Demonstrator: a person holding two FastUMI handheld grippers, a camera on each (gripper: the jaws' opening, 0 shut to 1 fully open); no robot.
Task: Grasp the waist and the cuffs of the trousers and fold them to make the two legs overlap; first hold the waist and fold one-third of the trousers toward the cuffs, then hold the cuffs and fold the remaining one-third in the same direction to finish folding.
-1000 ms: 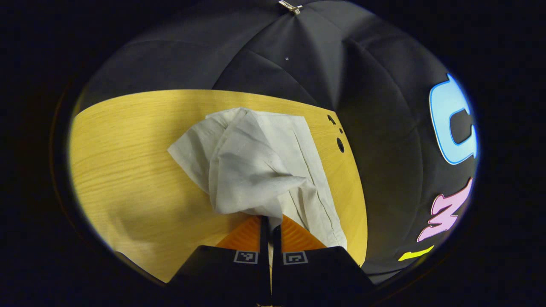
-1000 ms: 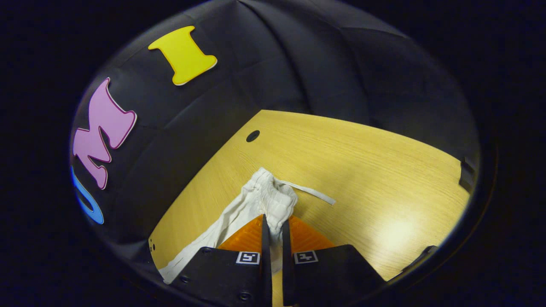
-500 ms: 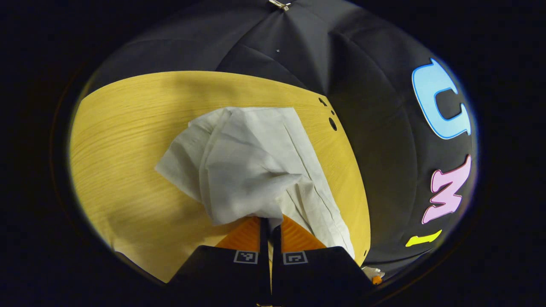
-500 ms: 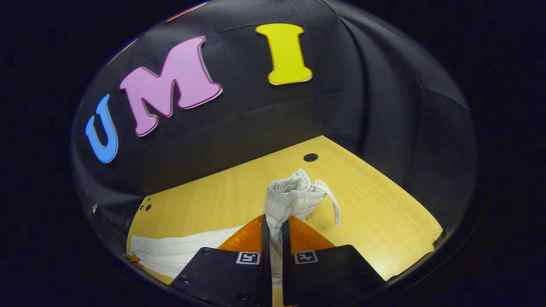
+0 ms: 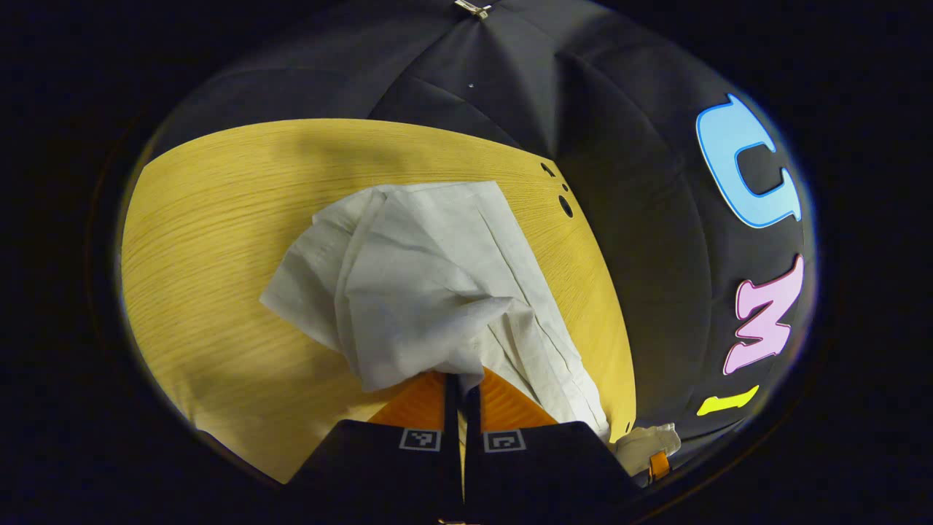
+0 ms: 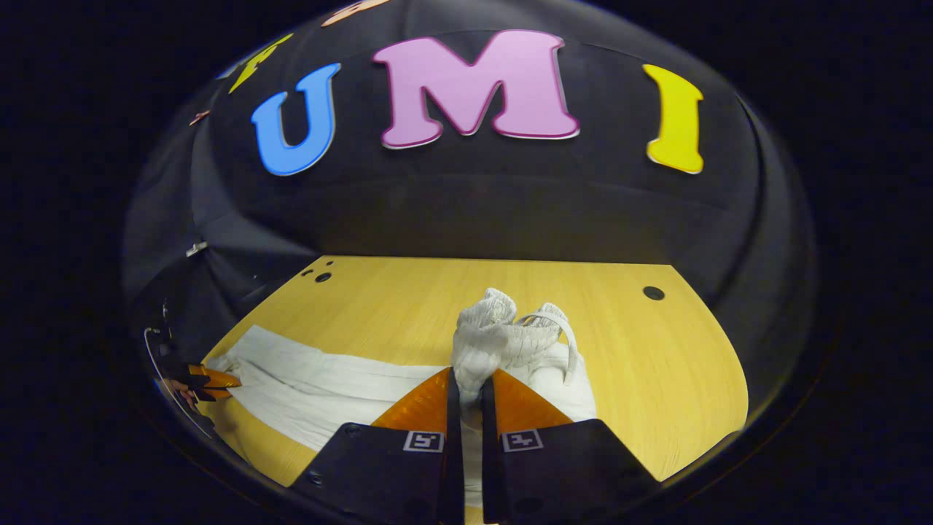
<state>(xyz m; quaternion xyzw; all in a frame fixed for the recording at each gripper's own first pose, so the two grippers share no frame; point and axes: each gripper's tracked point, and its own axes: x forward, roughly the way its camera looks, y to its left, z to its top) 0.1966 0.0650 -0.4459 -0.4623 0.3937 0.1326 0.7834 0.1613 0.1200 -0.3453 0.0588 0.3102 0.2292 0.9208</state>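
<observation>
The trousers (image 5: 430, 277) are plain off-white, their gathered waist (image 6: 496, 339) ribbed white. The tabletop (image 5: 219, 240) is yellow wood grain with dark round holes (image 6: 654, 293).

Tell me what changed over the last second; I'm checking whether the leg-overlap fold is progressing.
The right hand-held gripper swung round with the bunched waist, so the white trousers now stretch across the table toward the left hand-held gripper. The left view shifted slightly. Both grippers stayed clamped on the cloth; nothing was released.
</observation>
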